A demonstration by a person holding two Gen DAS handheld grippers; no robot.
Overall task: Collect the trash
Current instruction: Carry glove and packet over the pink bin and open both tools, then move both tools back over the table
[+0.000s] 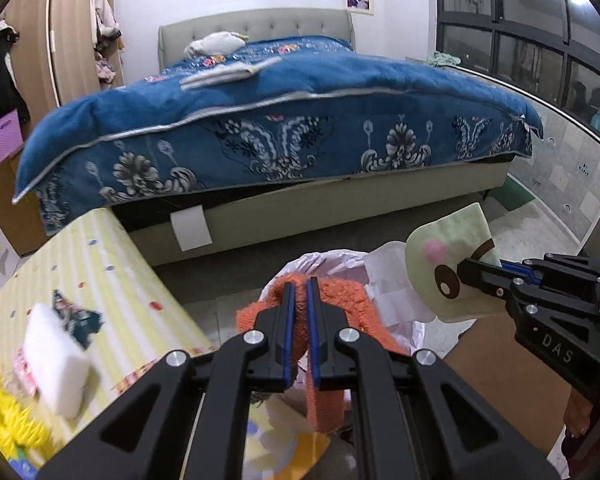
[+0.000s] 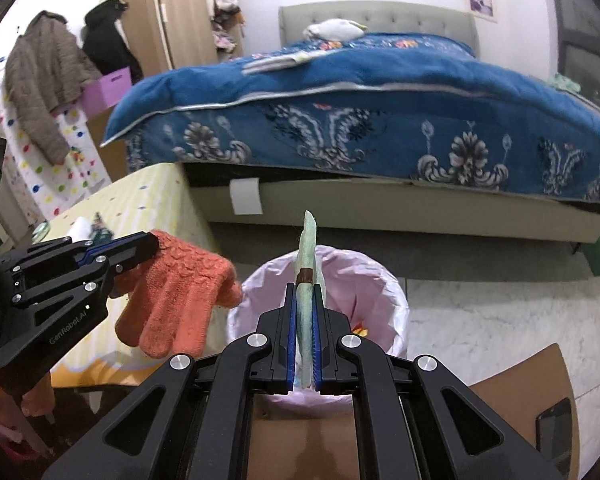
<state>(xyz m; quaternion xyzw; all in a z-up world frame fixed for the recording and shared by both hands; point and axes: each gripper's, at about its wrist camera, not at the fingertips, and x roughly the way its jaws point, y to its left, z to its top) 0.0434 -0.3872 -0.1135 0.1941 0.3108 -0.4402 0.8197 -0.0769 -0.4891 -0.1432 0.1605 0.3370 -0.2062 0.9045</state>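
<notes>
The left gripper (image 1: 299,288) is clamping its jaws on an orange knit glove (image 2: 180,300), dangling it just beside the rim of the trash bin (image 2: 396,300) with its pink liner. The right gripper (image 2: 305,292) is squeezing a pale green cloth with a cartoon face (image 1: 448,268), holding it upright above the bin's open mouth. A blue floral bedspread (image 1: 280,120) is filling the background.

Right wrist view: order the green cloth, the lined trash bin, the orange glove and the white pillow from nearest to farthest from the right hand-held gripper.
1. Green cloth, clamped in the right hand-held gripper.
2. Lined trash bin, directly below and ahead.
3. Orange glove, off to the left, held by the left hand-held gripper.
4. White pillow, far back at the bed's headboard.
</notes>
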